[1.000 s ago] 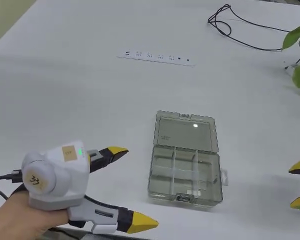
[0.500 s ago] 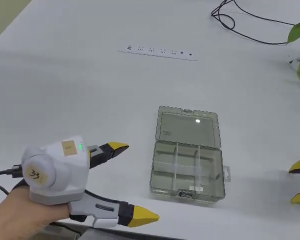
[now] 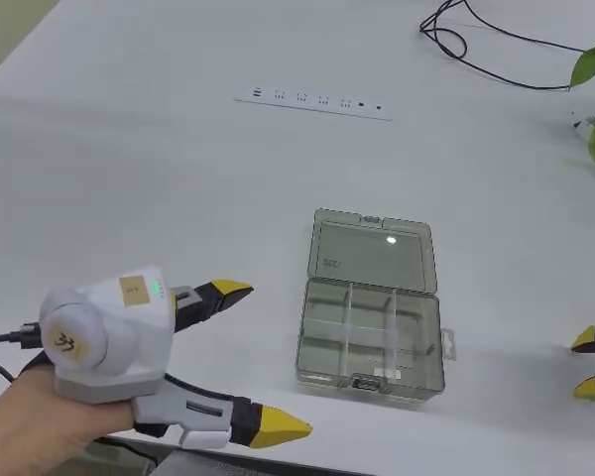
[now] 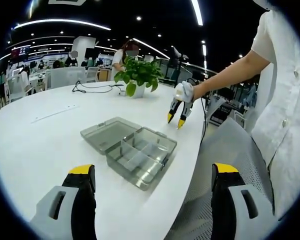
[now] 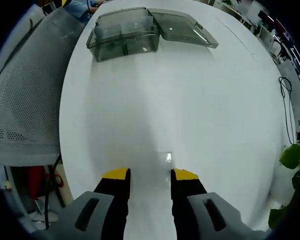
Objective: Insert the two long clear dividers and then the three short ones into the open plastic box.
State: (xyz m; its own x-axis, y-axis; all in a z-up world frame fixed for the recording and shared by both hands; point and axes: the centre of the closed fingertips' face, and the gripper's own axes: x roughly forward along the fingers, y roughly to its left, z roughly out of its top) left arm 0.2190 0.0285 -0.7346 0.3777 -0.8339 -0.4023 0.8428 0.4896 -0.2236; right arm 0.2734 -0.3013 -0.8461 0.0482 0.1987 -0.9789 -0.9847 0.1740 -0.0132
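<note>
A smoky-grey transparent plastic box [image 3: 370, 342] lay on the white worktop [image 3: 159, 198] with its hinged lid folded flat on the far side. Clear dividers [image 3: 349, 317] stood inside it, splitting it into compartments. The left gripper [image 3: 258, 359] hovered just left of the box, its yellow-tipped jaws spread wide and empty. The right gripper [image 3: 593, 363] was well off to the box's right, its jaws parted with nothing between them. A white power strip [image 3: 312, 102] lay farther back.
</note>
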